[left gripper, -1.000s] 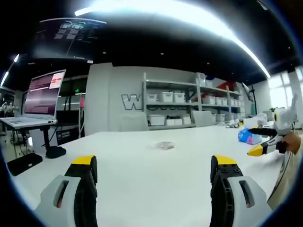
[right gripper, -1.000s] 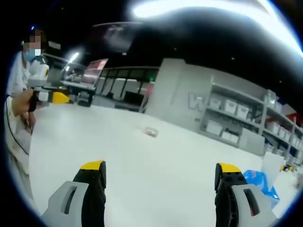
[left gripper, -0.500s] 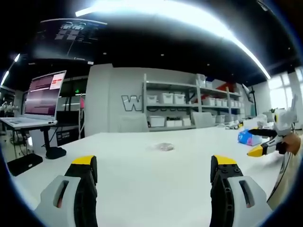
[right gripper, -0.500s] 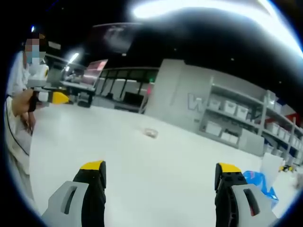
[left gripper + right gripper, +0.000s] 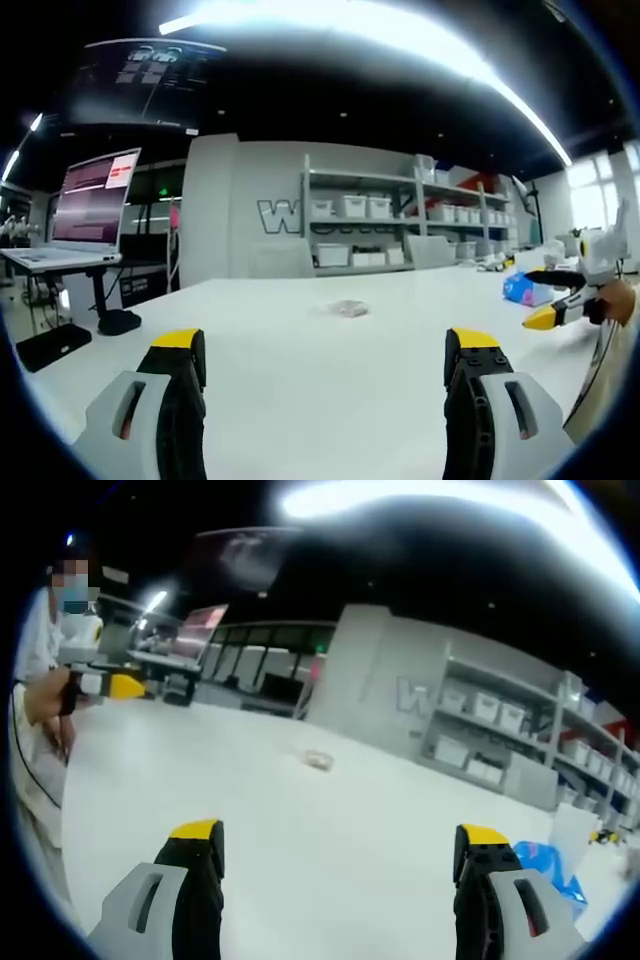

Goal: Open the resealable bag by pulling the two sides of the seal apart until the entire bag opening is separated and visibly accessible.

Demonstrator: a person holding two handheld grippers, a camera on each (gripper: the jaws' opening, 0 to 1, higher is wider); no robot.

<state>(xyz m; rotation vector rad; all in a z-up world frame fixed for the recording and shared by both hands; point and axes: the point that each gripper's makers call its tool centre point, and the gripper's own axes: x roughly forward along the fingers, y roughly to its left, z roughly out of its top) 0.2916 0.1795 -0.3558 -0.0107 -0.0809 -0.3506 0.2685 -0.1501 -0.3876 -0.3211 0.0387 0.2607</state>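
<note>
The resealable bag (image 5: 347, 309) is a small, flat, clear plastic thing lying on the white table (image 5: 300, 370), way out past both grippers, and in the right gripper view it sits in about the same spot (image 5: 319, 760), a little crinkly patch with something pinkish inside that's too small to make out. Can't tell from here whether the seal is shut. The tabletop is smooth and matte with loads of bare room all around the bag, nothing touching it. The left gripper (image 5: 325, 350) hangs low over the near part of the table with its jaws spread wide, nothing between them, grey bodies with black fingers and yellow tips. Same deal for the right gripper (image 5: 340, 842), jaws wide and holding nothing. In the left gripper view the right gripper pokes in from the right edge, in a person's hand (image 5: 620, 300), well apart from the bag. A crumpled blue bag (image 5: 524, 290) sits near the table's far right edge. Off to the left is a laptop (image 5: 85, 210) on a stand, screen lit. Behind the table stand metal shelves (image 5: 400, 225) loaded with white bins; what's in them isn't visible.
</note>
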